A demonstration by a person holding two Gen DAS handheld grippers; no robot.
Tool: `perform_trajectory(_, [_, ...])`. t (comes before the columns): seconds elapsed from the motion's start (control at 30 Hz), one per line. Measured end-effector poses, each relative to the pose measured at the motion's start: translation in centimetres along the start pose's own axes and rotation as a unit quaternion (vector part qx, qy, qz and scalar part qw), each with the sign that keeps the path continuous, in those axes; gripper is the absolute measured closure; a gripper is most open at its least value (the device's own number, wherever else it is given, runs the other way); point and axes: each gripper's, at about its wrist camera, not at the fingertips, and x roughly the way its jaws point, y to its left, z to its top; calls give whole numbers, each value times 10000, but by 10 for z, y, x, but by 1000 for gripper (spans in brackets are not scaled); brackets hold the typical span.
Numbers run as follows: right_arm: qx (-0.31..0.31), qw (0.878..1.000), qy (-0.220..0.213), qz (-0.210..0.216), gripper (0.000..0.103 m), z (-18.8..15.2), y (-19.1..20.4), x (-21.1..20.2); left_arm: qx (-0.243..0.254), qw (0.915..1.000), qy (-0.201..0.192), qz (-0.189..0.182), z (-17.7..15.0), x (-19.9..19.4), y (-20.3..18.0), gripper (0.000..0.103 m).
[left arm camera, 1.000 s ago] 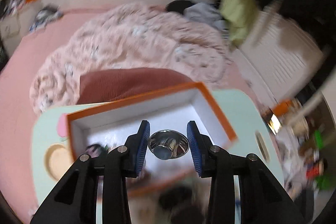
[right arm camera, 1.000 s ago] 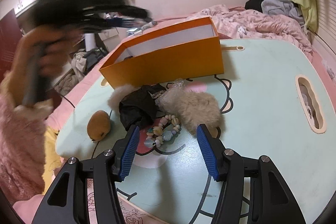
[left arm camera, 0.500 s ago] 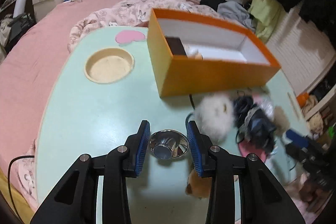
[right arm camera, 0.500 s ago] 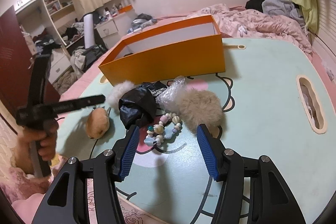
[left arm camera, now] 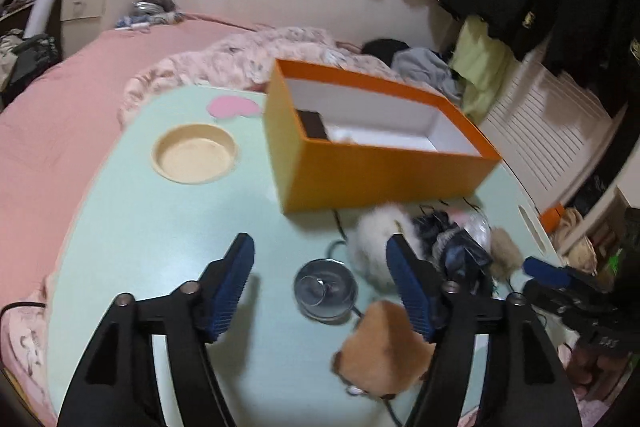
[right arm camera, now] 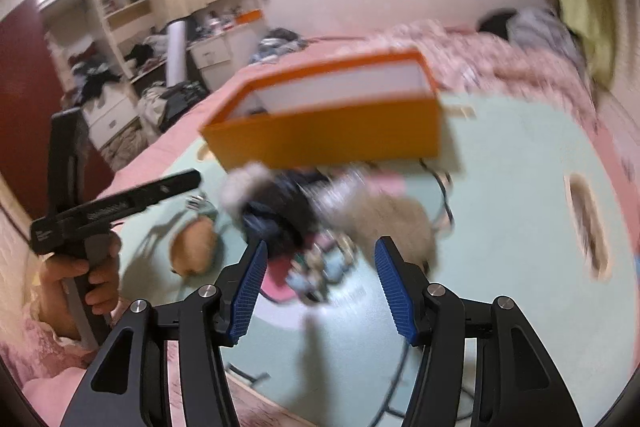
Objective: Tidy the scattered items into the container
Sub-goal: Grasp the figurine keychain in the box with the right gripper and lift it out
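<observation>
My left gripper (left arm camera: 319, 243) hangs low over the mint-green table (left arm camera: 160, 227) and its jaws are opening. A shiny metal cup (left arm camera: 325, 293) lies on the table between them, clear of both pads. The orange box (left arm camera: 372, 167) stands behind, with a small dark box (left arm camera: 314, 125) inside. A white pom-pom (left arm camera: 372, 231), black bundle (left arm camera: 456, 247), beige pom-pom (left arm camera: 506, 255) and brown plush (left arm camera: 384, 347) lie to the right. My right gripper (right arm camera: 322, 247) stands open above this pile (right arm camera: 280, 219), holding nothing.
A round recess (left arm camera: 195, 153) and a pink heart mark sit at the table's left. A slot (right arm camera: 586, 223) cuts its right side. A cable (right arm camera: 440, 195) runs under the pile. The pink bed (left arm camera: 48, 99) with a blanket lies behind, drawers and clutter beyond.
My left gripper came from above the orange box down to the table in front of it, then spread its jaws and let go of the metal cup. The right gripper stays the same width.
</observation>
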Motion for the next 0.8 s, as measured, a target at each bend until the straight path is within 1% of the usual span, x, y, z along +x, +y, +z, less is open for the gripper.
perform_trajectory(0.07, [-315, 9995, -77, 21, 47, 29, 18, -2, -132, 9999, -62, -12, 2, -2, 6, 34])
perform_trajectory(0.1, [-358, 9993, -10, 114, 47, 47, 26, 2, -186, 9998, -106, -52, 2, -4, 8, 34])
perform_trajectory(0.17, [-221, 9989, 137, 398, 47, 82, 36, 15, -215, 9996, -138, -94, 3, -5, 8, 34])
perform_trajectory(0.2, [-93, 9982, 305, 515, 47, 104, 41, 31, -207, 9996, -139, -103, 3, -6, 9, 34])
perform_trajectory(0.23, [-33, 9976, 470, 500, 47, 117, 43, 45, -198, 9996, -148, -113, 2, -8, 10, 34])
perform_trajectory(0.3, [25, 9949, 969, 287, 52, 143, 46, 86, -205, 9995, -184, -144, 1, -10, 11, 34])
perform_trajectory(0.33, [50, 9912, 1310, 181, 59, 151, 46, 113, -216, 9994, -194, -172, 1, -11, 11, 34])
perform_trajectory(0.37, [108, 9875, 1565, 127, 67, 156, 46, 133, -226, 9993, -199, -199, 1, -11, 12, 34])
perform_trajectory(0.4, [181, 9844, 1750, 106, 69, 157, 45, 147, -239, 9992, -212, -225, 0, -13, 13, 34])
perform_trajectory(0.5, [361, 9760, 2149, 28, 69, 156, 42, 180, -257, 9990, -248, -254, -1, -15, 16, 34])
perform_trajectory(0.57, [401, 9723, 2303, 19, 69, 153, 42, 193, -268, 9989, -271, -259, -1, -16, 17, 34])
perform_trajectory(0.63, [318, 9701, 2394, -228, 68, 149, 43, 205, -303, 9987, -301, -284, -2, -17, 19, 34])
perform_trajectory(0.67, [261, 9678, 2487, -280, 68, 145, 44, 213, -314, 9986, -299, -310, -1, -17, 20, 34])
perform_trajectory(0.73, [182, 9626, 2687, -287, 68, 140, 45, 221, -334, 9984, -296, -336, -1, -18, 21, 34])
perform_trajectory(0.8, [58, 9648, 2601, -370, 68, 140, 46, 222, -336, 9984, -326, -327, -2, -19, 22, 34])
